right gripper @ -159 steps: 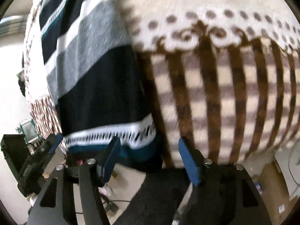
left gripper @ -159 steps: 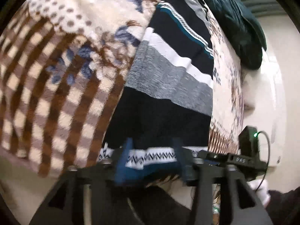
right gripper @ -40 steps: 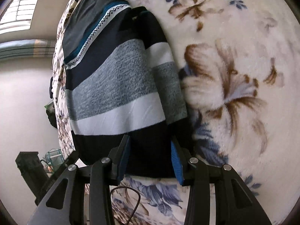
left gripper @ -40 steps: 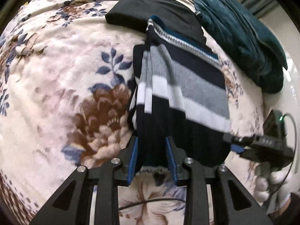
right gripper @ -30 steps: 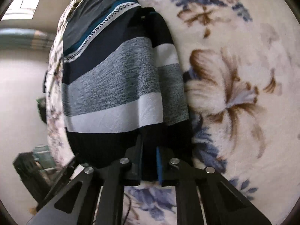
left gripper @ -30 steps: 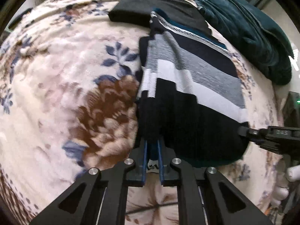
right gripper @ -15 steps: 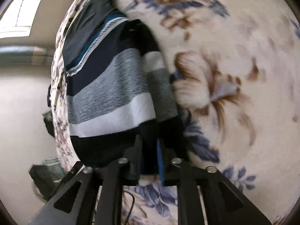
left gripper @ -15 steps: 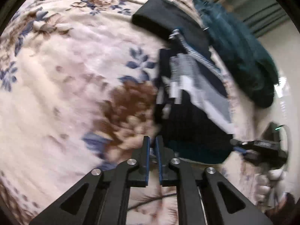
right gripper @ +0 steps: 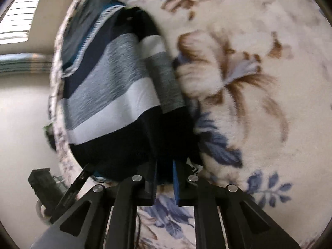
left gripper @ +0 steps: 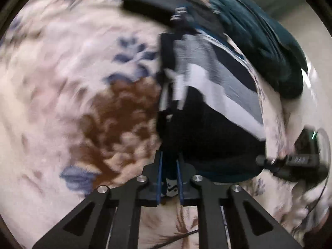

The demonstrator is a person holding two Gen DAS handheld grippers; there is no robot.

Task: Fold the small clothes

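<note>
The left gripper (left gripper: 169, 171) pinches the near left corner of the striped sweater (left gripper: 209, 103), dark fabric clamped between its blue pads. The garment lies ahead of both tools on the floral blanket (left gripper: 72, 93), with a teal garment (left gripper: 259, 37) beyond it. The right gripper (right gripper: 164, 171) is closing its jaws on the sweater's near right corner, fabric between them.

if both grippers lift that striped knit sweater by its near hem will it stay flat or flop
The navy, grey and white striped knit sweater will probably flop: its side layers already bunch unevenly. It looks light, pinched by the left gripper and the closing right gripper. The plush floral blanket may drag it.
</note>
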